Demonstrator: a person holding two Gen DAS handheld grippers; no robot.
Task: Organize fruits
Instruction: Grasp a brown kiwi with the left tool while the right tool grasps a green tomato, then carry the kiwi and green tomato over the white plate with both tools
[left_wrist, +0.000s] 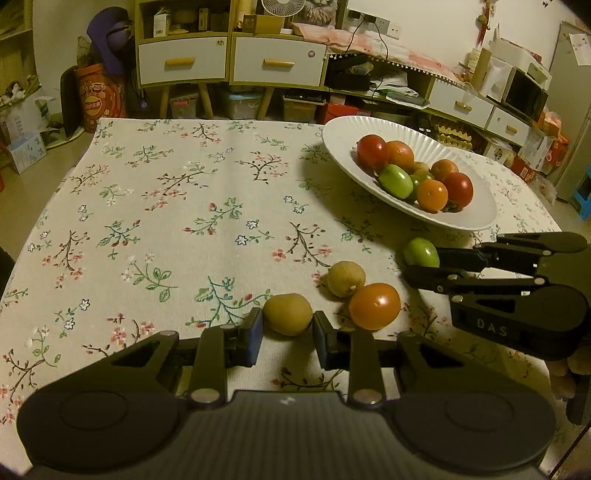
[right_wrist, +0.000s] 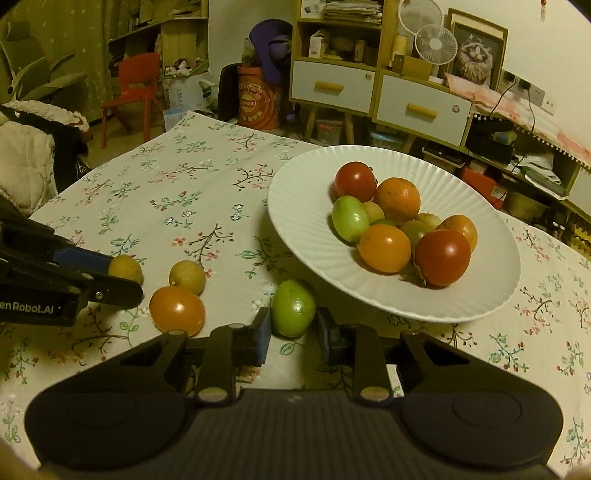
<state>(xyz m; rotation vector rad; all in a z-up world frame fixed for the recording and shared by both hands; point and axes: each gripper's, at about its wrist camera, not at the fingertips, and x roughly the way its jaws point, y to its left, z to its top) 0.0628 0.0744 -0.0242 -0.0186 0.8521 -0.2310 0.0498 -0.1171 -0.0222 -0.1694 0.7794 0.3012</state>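
My left gripper (left_wrist: 287, 326) is shut on a small yellow-brown fruit (left_wrist: 287, 314) that rests on the floral tablecloth (left_wrist: 184, 206). My right gripper (right_wrist: 291, 326) is shut on a green fruit (right_wrist: 293, 308) just in front of the white plate (right_wrist: 295, 206). A second yellow-brown fruit (left_wrist: 346, 278) and an orange tomato (left_wrist: 374, 305) lie loose on the cloth between the two grippers. The plate (left_wrist: 340, 136) holds several red, orange and green fruits. From the left wrist view the right gripper (left_wrist: 421, 264) reaches in from the right, with the green fruit (left_wrist: 420, 252) at its tips.
The table's far edge runs along the back, with cabinets (left_wrist: 229, 59) and clutter behind it. A red chair (right_wrist: 135, 88) stands beyond the table's left corner. A person's fleecy sleeve (right_wrist: 26, 162) is at the left edge of the right wrist view.
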